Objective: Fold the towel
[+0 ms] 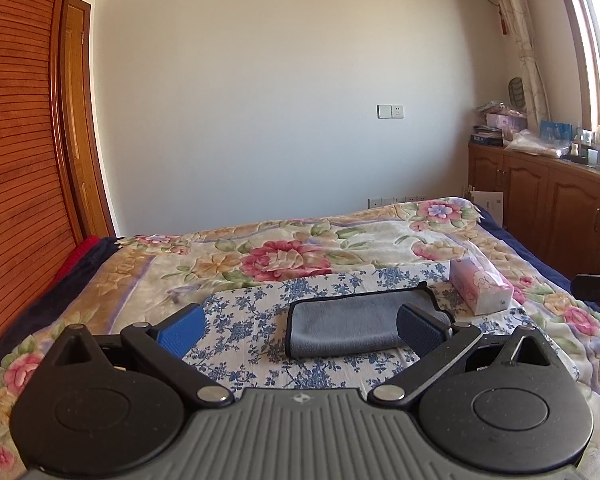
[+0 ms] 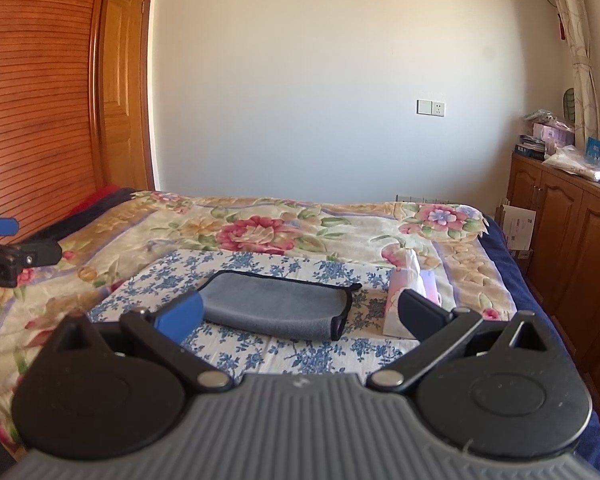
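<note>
Towel, grey with black-bound edges [image 1: 352, 326], lying folded on a blue-and-white floral cloth [image 1: 252, 320] spread over the flower-patterned bed blanket [image 1: 284, 248].
Left hand-held gripper [image 1: 300, 328] hangs above the cloth, jaws spread wide, empty; right hand-held gripper [image 2: 300, 318] likewise agape, holding nothing; a pink tissue pack [image 2: 414, 292] stands just right of the towel.
</note>
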Demonstrator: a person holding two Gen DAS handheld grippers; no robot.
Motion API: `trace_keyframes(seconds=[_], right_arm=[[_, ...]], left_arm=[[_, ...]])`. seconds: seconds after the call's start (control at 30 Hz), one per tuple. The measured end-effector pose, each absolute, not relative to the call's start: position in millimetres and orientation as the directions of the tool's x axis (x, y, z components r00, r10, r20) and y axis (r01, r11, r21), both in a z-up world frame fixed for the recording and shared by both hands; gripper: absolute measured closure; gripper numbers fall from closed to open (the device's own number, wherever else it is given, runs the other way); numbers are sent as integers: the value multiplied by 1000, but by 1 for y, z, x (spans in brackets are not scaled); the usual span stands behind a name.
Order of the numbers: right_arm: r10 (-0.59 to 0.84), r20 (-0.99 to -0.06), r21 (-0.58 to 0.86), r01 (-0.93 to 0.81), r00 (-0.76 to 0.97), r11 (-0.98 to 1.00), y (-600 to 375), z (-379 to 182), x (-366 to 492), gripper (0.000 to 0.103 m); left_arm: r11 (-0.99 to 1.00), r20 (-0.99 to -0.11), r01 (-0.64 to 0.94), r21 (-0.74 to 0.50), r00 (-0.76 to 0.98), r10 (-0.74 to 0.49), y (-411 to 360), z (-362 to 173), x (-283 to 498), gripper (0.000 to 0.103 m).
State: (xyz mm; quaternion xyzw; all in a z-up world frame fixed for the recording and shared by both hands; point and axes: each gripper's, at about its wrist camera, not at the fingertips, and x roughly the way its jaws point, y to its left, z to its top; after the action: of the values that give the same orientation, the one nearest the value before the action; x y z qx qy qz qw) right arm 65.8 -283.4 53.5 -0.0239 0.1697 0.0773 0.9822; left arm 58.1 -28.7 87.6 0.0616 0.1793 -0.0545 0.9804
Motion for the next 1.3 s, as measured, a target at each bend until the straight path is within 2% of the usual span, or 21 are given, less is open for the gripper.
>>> trace_keyframes(seconds=[0.47,0.77,1.3], right_arm=[[162,-345,5,-171,925,985,-277,33,51,0],[124,-363,-5,-135,923,991,-278,10,46,0],[88,-345,-14,-99,934,995,-280,-5,42,0]], left_arm=[[990,-366,113,81,928,-76,-21,60,55,0],[988,-363,109,113,930,-61,-20,29,51,0],[995,-351,65,80,936,-33,-10,0,45,0]])
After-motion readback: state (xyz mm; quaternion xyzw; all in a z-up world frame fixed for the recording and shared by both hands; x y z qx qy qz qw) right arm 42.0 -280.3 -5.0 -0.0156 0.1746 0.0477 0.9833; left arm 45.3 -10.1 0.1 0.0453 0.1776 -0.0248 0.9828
